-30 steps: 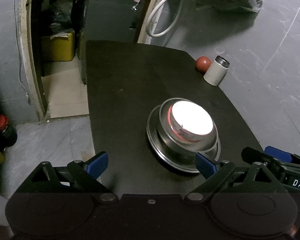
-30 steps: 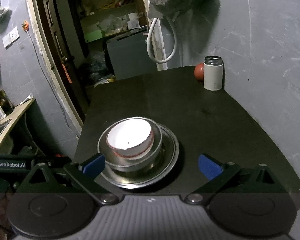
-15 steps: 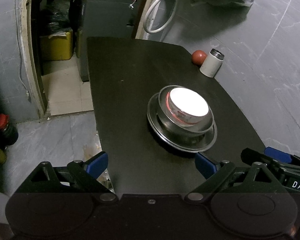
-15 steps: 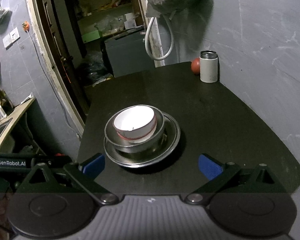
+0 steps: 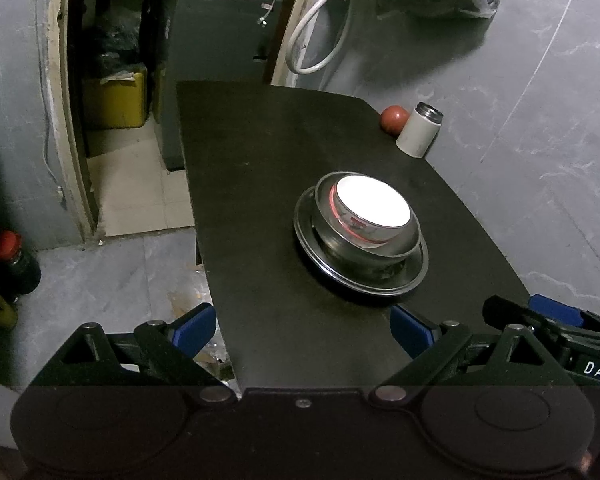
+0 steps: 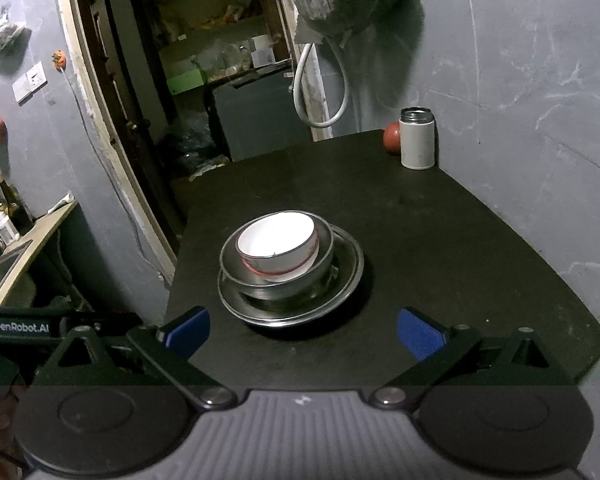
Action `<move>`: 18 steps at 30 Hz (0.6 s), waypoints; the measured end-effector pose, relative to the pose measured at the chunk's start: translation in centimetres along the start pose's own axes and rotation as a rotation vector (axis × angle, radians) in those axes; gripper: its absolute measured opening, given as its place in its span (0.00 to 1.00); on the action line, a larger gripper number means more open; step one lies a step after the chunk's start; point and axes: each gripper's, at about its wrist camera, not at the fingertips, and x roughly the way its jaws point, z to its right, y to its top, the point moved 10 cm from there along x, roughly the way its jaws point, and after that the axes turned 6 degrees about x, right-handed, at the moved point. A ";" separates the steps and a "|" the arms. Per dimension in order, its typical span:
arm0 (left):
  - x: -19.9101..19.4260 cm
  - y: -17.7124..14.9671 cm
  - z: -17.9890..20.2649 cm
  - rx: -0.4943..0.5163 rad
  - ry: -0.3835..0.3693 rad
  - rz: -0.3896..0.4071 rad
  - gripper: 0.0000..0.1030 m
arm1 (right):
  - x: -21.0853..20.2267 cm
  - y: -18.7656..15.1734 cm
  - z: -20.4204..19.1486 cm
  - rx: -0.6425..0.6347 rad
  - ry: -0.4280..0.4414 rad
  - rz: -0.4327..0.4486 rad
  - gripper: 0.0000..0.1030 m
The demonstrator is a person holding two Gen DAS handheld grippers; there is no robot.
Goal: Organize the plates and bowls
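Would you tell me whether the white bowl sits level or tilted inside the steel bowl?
Tilted. In the right wrist view the white bowl leans inside the steel bowl, its rim higher on the right side.

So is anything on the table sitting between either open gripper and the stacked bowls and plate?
Nothing visible. Bare black table lies between the right gripper, the left gripper and the stack. The white canister and red ball stand far behind.

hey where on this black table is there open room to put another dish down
Bare tabletop lies between the stacked plate and the white canister, and across the far end toward the doorway. The near strip before both open grippers is also free. Only the far right corner, with canister and red ball, is crowded.
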 end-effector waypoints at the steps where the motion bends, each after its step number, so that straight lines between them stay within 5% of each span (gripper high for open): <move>1: -0.1 0.0 0.0 0.000 0.000 0.003 0.92 | -0.1 -0.1 0.0 0.000 0.003 0.000 0.99; 18: -0.8 -2.3 0.7 0.013 -0.001 0.015 0.98 | -1.2 -3.2 0.5 0.008 -0.008 -0.047 0.99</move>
